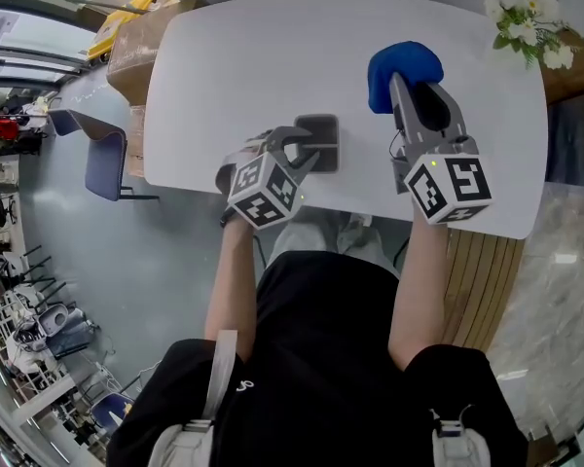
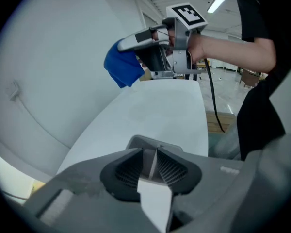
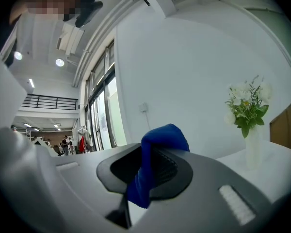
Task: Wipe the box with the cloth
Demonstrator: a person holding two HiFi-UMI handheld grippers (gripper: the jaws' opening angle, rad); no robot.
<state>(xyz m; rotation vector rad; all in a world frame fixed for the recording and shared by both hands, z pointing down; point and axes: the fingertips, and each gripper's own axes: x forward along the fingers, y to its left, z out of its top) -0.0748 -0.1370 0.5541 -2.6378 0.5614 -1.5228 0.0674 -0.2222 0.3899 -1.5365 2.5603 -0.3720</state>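
Note:
A small grey box [image 1: 323,129] sits on the white table [image 1: 273,56] near its front edge. My left gripper [image 1: 307,154] reaches down onto it. In the left gripper view the box [image 2: 153,142] lies just past the jaws, and a thin pale wall of it stands between the pads of the left gripper [image 2: 154,161], which stands open. My right gripper [image 1: 409,81] hangs above the table to the right, shut on a blue cloth [image 1: 404,66]. The cloth [image 3: 157,144] bunches over its pads and hangs down between them. The cloth [image 2: 122,67] also shows in the left gripper view.
A vase of white flowers [image 1: 530,22] stands at the table's far right corner; the flowers [image 3: 247,110] rise ahead of the right gripper. A blue chair [image 1: 102,159] and a cardboard box [image 1: 136,47] stand on the floor left of the table.

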